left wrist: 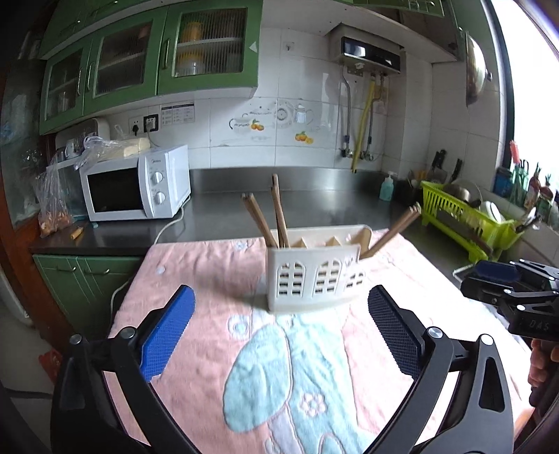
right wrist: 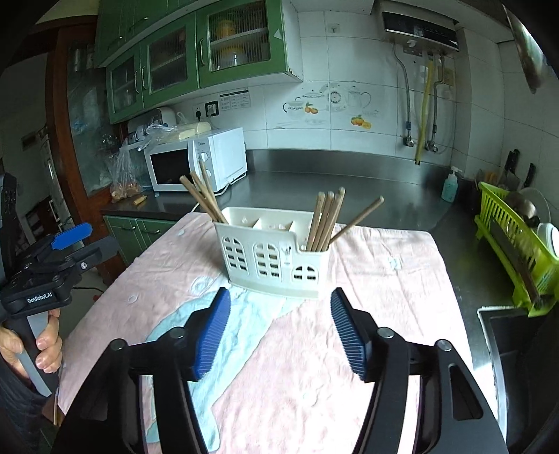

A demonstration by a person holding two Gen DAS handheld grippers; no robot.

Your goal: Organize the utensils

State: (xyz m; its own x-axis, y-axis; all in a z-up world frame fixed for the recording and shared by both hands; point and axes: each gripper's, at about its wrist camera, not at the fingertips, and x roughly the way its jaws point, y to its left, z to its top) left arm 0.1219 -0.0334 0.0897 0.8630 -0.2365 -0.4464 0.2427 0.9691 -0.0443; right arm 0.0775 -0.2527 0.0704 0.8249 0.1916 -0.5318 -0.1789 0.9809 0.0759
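pink towel (right wrist: 384, 279) under utensil holder (right wrist: 272, 265) — both grippers' fingers (left wrist: 167, 328) apart.

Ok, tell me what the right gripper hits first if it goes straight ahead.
Probably the white utensil holder: it stands directly ahead of the open right gripper on the pink towel, nothing between.

Bare towel (right wrist: 384, 297) around holder (right wrist: 272, 258) — splayed chopsticks (right wrist: 325, 220) block its end compartments

We are in a home kitchen: green wall cabinets (right wrist: 195, 59) hang over white tiles, a microwave (right wrist: 195, 162) sits far left on the steel counter (right wrist: 314, 185), a water heater (right wrist: 419, 29) is mounted high, and a green dish rack (right wrist: 513, 244) stands right.
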